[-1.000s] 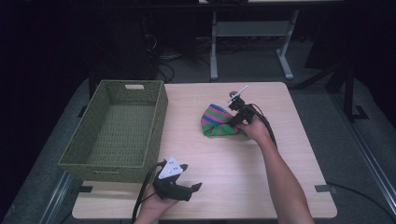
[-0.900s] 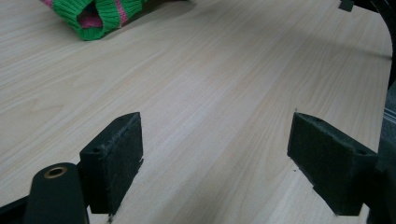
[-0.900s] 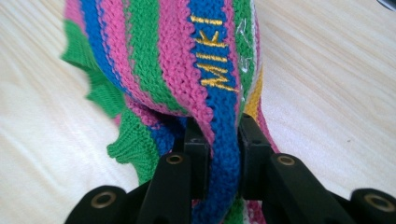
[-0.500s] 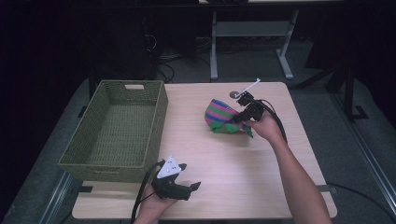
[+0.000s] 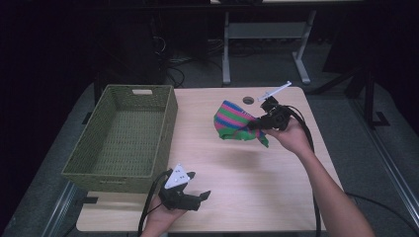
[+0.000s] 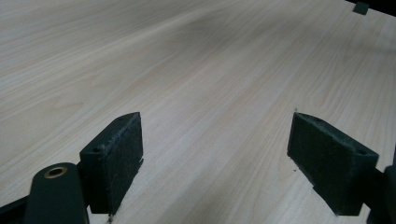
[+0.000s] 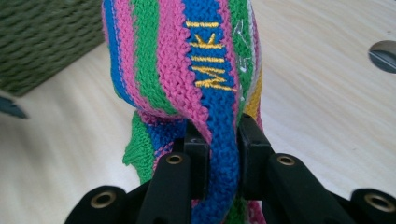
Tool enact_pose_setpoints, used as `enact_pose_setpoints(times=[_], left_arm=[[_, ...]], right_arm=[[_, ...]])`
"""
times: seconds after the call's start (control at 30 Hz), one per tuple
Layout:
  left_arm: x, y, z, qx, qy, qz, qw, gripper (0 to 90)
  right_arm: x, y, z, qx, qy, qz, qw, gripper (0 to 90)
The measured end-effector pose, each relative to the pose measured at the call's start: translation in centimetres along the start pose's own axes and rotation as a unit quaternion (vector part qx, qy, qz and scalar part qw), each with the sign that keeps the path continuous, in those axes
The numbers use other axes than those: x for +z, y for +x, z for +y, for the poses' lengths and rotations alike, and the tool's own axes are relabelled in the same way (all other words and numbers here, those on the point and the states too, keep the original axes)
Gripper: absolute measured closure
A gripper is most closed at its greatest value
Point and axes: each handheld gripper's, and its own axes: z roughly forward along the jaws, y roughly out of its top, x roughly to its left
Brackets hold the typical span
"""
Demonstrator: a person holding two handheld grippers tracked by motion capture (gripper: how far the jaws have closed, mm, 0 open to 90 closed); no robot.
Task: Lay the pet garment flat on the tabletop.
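Big pale wooden table [image 5: 247,173] spread under both hands, and on it, just ahead and to the left of the left gripper [image 5: 190,198], stands the olive-green woven rectangular basket [image 5: 123,143], open at the top with a handle slot in its far wall. Across the table from the basket, the striped knitted cloth in pink, green and blue [image 5: 236,121] hangs off the tips of the right gripper [image 5: 253,125], lifted clear of the wood with a shadow beneath it. In the right gripper view the cloth [image 7: 187,70] fills the space ahead, yellow stitched lettering running down a blue stripe, and the right gripper [image 7: 220,154] has its jaws pinched tight on a blue band of the knit. The basket [image 7: 42,37] sits beyond it to the left. Down low, near the table's front edge, the left gripper [image 6: 215,154] rests with jaws spread wide, bare wood [image 6: 210,70] between them. Behind the right gripper, a small round hole [image 5: 248,100] in the tabletop.
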Motion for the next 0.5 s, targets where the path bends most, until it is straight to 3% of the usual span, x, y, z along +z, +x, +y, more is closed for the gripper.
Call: enact_pose_setpoints(times=[0.23, 0.5], left_arm=[[-0.5, 0.1, 0.0, -0.004, -0.013, 0.006, 0.9999, 17.9], [-0.9, 0.1, 0.1, -0.009, -0.029, 0.013, 0.9994, 17.9]], right_arm=[[-1.5, 1.6, -1.7, -0.011, -0.020, 0.022, 0.9995, 76.8], [-1.9, 3.7, -4.4, -0.030, -0.015, 0.040, 0.9986, 76.8]])
